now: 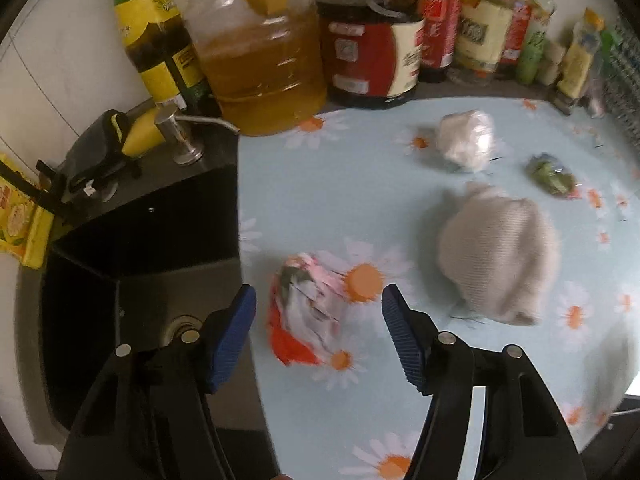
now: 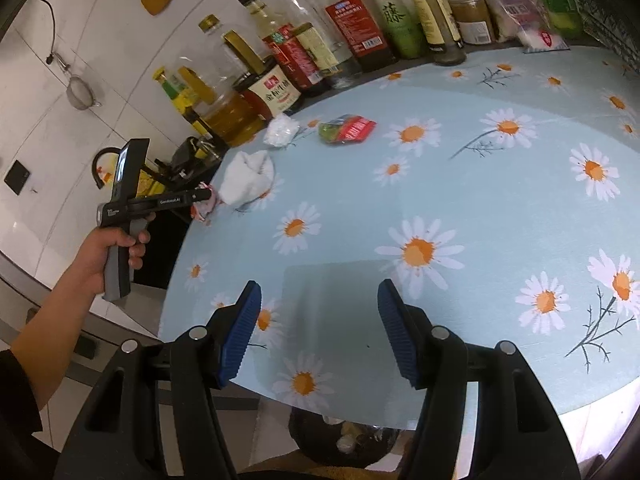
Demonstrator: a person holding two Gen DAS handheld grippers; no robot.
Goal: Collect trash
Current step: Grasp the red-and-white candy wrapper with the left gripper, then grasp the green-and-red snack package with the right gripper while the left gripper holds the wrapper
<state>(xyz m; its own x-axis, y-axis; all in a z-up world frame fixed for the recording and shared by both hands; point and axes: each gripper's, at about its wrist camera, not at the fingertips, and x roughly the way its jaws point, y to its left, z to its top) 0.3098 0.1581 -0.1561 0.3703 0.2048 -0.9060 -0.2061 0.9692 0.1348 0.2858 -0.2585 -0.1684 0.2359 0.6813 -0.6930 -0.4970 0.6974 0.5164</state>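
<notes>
Left tongs (image 1: 316, 320) released, straddling the crumpled red-white wrapper (image 1: 306, 316) at the daisy-print table's (image 1: 320, 184) sink-side edge, not touching. Right tongs (image 2: 320, 332) released over bare cloth. Beige cloth wad (image 1: 496, 256), white paper ball (image 1: 466, 140), green-red packet (image 2: 346, 129) further in.

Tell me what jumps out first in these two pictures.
The pale blue daisy-print tablecloth fills both views. The open left gripper brackets a crumpled red and white wrapper near the black sink, a bunched white cloth beyond it. Oil and sauce bottles line the wall.
</notes>
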